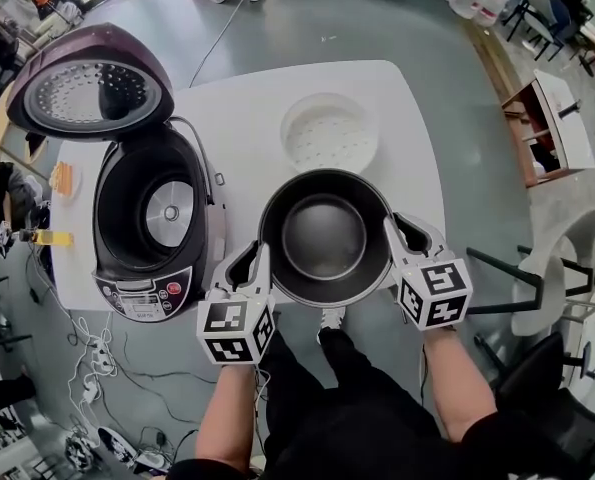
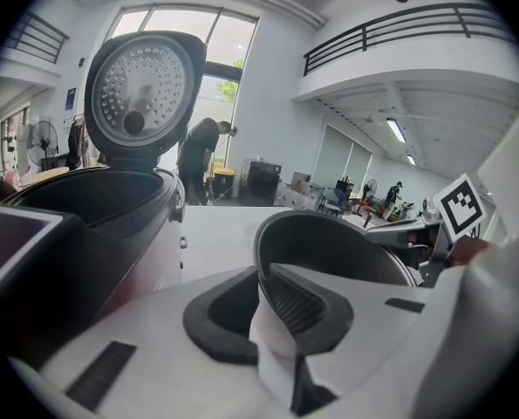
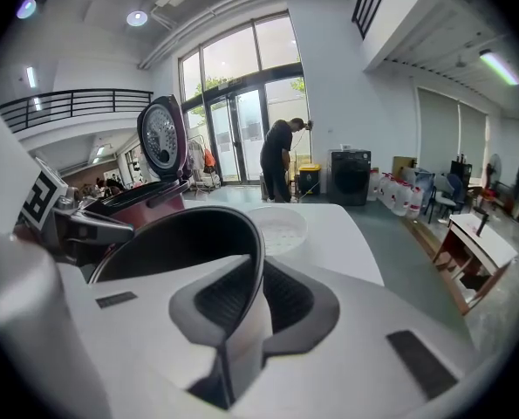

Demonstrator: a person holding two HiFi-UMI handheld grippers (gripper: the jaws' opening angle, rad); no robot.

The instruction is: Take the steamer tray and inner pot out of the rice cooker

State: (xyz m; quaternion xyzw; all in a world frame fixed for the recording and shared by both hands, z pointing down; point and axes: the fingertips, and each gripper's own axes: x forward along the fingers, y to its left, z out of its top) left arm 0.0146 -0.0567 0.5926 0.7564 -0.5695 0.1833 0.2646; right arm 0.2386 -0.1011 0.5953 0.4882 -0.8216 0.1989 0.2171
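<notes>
The dark round inner pot (image 1: 324,236) hangs over the white table's near edge, held between both grippers. My left gripper (image 1: 259,265) is shut on the pot's left rim (image 2: 261,260), its jaws pinching the wall. My right gripper (image 1: 394,234) is shut on the pot's right rim (image 3: 252,260). The white steamer tray (image 1: 329,133) lies on the table behind the pot, also seen as the pale steamer tray (image 3: 279,227) in the right gripper view. The rice cooker (image 1: 149,218) stands at the left with its lid (image 1: 92,93) up and its cavity bare.
The white table (image 1: 237,128) ends close to the person's legs. A chair (image 1: 537,288) stands at the right, a cabinet (image 1: 552,118) farther back. Cables (image 1: 87,368) lie on the floor at the left. A person (image 3: 281,160) stands far off by the glass doors.
</notes>
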